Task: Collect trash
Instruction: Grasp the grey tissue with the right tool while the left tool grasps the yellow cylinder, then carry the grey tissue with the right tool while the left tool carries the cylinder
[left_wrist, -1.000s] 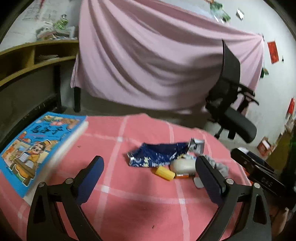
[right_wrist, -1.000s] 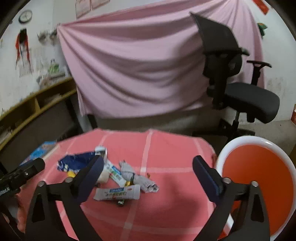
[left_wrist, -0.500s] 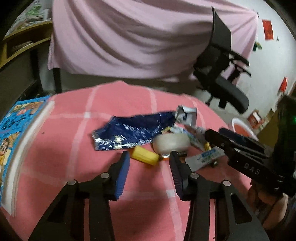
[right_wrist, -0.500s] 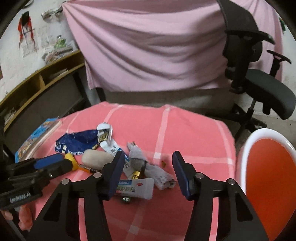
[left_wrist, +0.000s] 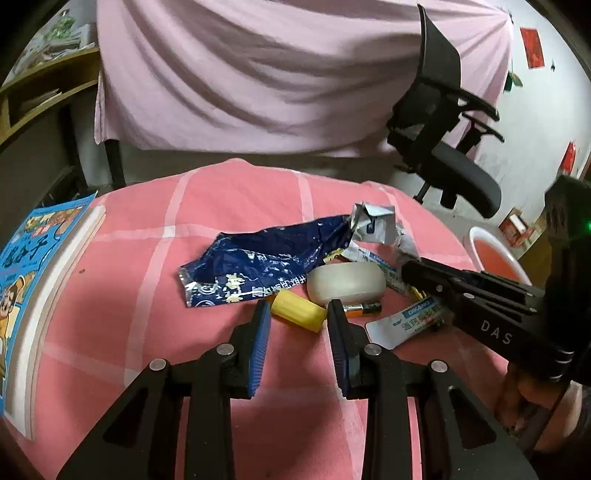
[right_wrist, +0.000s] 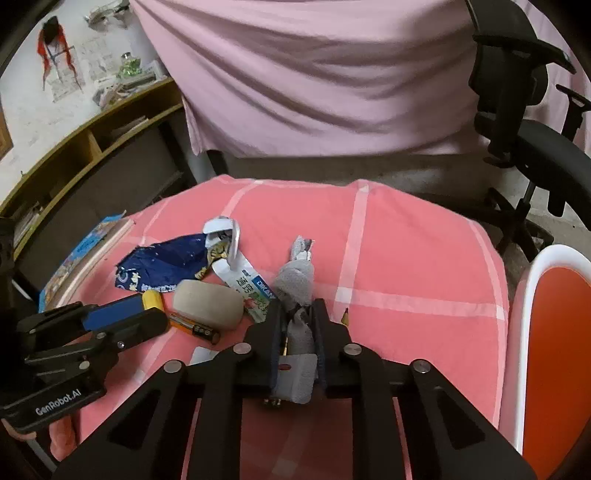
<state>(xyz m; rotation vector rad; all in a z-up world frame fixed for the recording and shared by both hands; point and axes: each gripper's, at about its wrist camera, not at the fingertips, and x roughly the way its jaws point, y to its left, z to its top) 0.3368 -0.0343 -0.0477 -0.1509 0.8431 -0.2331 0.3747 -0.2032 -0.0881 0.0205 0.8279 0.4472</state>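
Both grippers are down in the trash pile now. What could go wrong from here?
1. The left gripper is closing on the yellow piece, which lies skewed between its fingers; it may squirt out.
2. The right gripper pinches the grey wad; lifting may drag the packet beside it.
3. The battery could roll.

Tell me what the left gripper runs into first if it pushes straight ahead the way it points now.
The yellow cap. It lies between the closing jaws of the left gripper, at their tips. Just beyond sit the white tape roll and the battery, though depth is uncertain through this lens.
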